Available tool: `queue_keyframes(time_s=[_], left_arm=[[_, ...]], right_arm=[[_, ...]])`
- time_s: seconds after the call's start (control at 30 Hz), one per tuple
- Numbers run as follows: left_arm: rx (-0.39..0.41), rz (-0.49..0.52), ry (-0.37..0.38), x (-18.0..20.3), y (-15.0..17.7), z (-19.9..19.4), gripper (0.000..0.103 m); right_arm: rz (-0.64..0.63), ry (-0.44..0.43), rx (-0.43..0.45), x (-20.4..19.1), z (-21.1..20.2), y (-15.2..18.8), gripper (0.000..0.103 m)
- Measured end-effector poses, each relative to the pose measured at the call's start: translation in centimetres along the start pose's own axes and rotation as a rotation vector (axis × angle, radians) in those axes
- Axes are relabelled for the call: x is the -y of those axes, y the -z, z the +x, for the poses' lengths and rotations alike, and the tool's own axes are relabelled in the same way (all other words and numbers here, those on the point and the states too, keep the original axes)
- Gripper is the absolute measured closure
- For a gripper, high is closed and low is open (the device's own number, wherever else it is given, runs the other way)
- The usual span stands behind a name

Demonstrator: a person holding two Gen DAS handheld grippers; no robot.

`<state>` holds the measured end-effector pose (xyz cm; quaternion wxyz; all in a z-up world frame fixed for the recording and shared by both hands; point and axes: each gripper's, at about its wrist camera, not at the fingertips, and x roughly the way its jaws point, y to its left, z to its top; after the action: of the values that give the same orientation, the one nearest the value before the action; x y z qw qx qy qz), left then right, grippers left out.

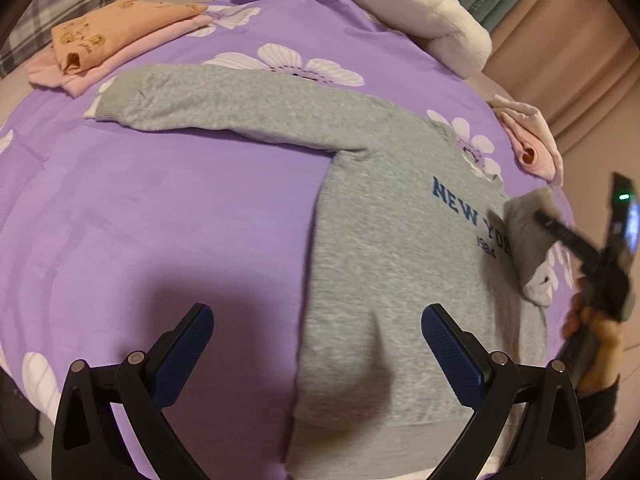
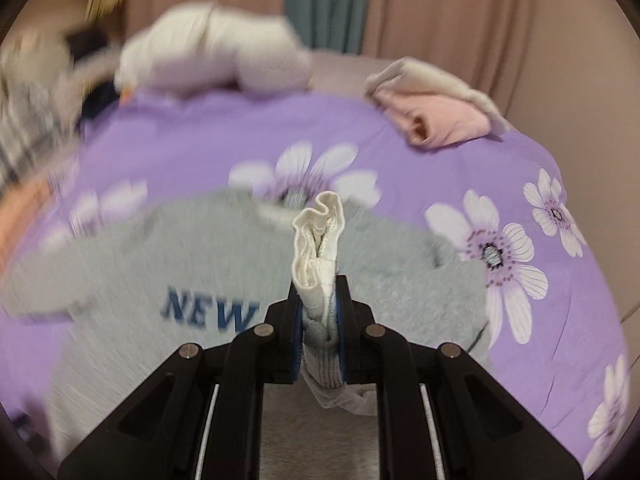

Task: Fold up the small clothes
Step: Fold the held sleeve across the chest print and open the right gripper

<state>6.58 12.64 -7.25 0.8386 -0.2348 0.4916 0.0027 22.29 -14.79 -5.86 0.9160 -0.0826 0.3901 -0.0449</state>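
A small grey sweatshirt (image 1: 384, 248) with blue "NEW YORK" lettering lies flat on the purple flowered bedspread (image 1: 140, 216). Its one sleeve (image 1: 224, 104) stretches out to the left. My left gripper (image 1: 316, 336) is open and empty, hovering over the sweatshirt's lower hem. My right gripper (image 2: 319, 292) is shut on the other sleeve's cuff (image 2: 318, 240), white lining showing, and holds it lifted over the chest. In the left wrist view that folded-in sleeve (image 1: 528, 240) and the right gripper (image 1: 548, 220) show at the right edge.
Folded peach and pink clothes (image 1: 116, 36) lie at the far left of the bed. A white plush pillow (image 1: 404, 8) sits at the back. A folded pink garment (image 2: 436, 112) lies near the bed's right edge. Curtains hang behind.
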Motion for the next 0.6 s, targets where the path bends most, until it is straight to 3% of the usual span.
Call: queue_keyframes(time_s=[0.07, 0.13, 0.23, 0.33, 0.43, 0.6], left_arm=[[-0.002, -0.012, -0.001, -0.4, -0.1, 0.2, 0.0], [-0.008, -0.018, 0.001, -0.6, 0.0, 0.3, 0.0], [-0.014, -0.014, 0.0, -0.6, 0.1, 0.6, 0.0], [-0.016, -0.012, 0.001, -0.6, -0.1, 0.8, 0.0], [-0.004, -0.021, 0.01, -0.9, -0.4, 0.8, 0.0], [0.019, -0.066, 0.053, -2.2, -1.5, 0.8, 0.0]], right_arm=[[-0.075, -0.012, -0.069, -1.8, 1.5, 1.0, 0.086], [-0.143, -0.018, -0.106, -3.1, 2.2, 1.9, 0.071], [-0.252, -0.031, -0.079, -4.5, 1.2, 2.8, 0.045], [-0.321, -0.112, -0.007, -4.1, -1.5, 3.4, 0.04], [-0.21, -0.241, 0.04, -0.4, -3.4, 2.9, 0.032], [0.209, -0.224, 0.027, 11.1, -1.1, 2.6, 0.03]])
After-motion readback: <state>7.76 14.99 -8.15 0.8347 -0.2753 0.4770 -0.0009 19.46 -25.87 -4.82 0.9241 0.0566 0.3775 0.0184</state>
